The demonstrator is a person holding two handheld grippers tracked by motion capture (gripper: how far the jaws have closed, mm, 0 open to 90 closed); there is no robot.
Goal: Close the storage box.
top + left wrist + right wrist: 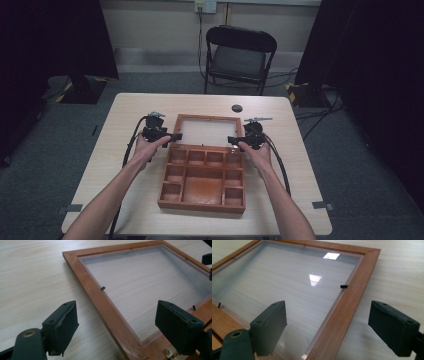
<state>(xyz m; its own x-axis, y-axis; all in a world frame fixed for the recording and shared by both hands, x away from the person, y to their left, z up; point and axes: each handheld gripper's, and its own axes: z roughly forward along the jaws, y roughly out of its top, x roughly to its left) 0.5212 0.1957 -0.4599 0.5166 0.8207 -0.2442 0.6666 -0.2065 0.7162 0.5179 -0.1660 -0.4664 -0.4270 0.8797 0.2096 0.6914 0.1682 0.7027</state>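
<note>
A brown wooden box with several compartments lies on the table, its lid swung flat away from me. The lid is a wooden frame around a clear pane. My left gripper is at the lid's left edge near the hinge side; its open jaws straddle the frame rail without touching it. My right gripper is at the lid's right edge, and its open jaws straddle that side's rail. A brass hinge shows by the left gripper's right jaw.
The light wooden table has bare surface to both sides of the box. A small black round object lies near the far edge. A black folding chair stands behind the table, and dark curtains hang on both sides.
</note>
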